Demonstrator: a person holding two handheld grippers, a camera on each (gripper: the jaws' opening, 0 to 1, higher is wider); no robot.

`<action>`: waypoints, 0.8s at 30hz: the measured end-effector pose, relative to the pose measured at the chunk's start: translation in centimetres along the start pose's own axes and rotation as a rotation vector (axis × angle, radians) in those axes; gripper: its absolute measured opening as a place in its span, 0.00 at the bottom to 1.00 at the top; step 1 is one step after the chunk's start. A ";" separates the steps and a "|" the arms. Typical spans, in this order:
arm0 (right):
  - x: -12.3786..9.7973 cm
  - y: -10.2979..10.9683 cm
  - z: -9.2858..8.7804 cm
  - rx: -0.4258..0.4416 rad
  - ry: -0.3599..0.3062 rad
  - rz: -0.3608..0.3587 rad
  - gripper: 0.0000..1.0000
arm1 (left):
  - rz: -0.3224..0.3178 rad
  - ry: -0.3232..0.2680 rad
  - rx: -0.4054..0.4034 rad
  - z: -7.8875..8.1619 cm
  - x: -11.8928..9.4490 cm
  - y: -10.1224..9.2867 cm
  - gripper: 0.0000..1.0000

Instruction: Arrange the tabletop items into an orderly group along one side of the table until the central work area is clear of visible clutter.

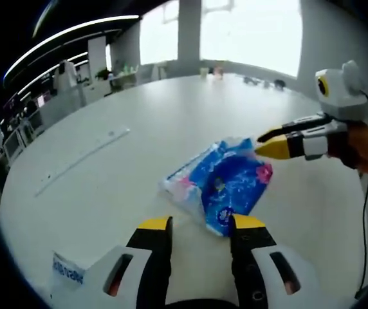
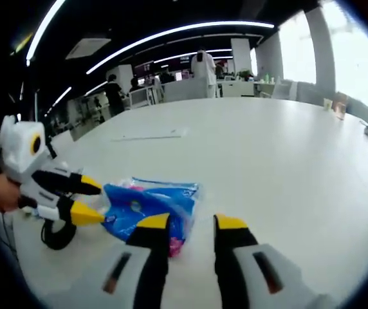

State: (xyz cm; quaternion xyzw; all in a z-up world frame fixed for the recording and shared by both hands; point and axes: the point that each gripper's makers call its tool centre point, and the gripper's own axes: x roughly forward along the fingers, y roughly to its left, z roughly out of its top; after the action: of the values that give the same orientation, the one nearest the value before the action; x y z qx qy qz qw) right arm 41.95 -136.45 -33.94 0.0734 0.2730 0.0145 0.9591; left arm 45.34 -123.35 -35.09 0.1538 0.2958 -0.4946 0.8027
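Left gripper view: left gripper open before blue tissue pack; right gripper open at its edge. I judged slick wrapper might slip, skid.

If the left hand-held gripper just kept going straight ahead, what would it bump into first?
Most likely the blue plastic packet lying on the white table. It sits just beyond the open jaws of the left hand-held gripper, slightly to their right, though depth is hard to judge.
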 end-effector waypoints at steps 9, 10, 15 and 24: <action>-0.6 -0.2 0.6 0.004 -0.011 -0.011 0.29 | -0.003 -0.007 -0.007 0.2 -0.7 0.1 0.42; -0.7 -0.3 0.6 0.004 -0.012 -0.012 0.29 | 0.000 -0.010 -0.011 0.3 -0.8 0.2 0.44; -1.0 -0.2 1.0 0.001 -0.018 -0.015 0.31 | 0.001 -0.042 -0.032 1.0 -1.3 0.4 0.56; -1.9 0.1 2.0 0.004 -0.044 -0.014 0.35 | 0.029 -0.082 -0.093 1.8 -2.9 1.6 0.66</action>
State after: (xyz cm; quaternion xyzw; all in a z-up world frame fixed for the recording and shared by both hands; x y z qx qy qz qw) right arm 41.36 -136.75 -31.26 0.0738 0.2526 0.0058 0.9647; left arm 46.35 -121.50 -31.96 0.1001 0.2831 -0.4744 0.8275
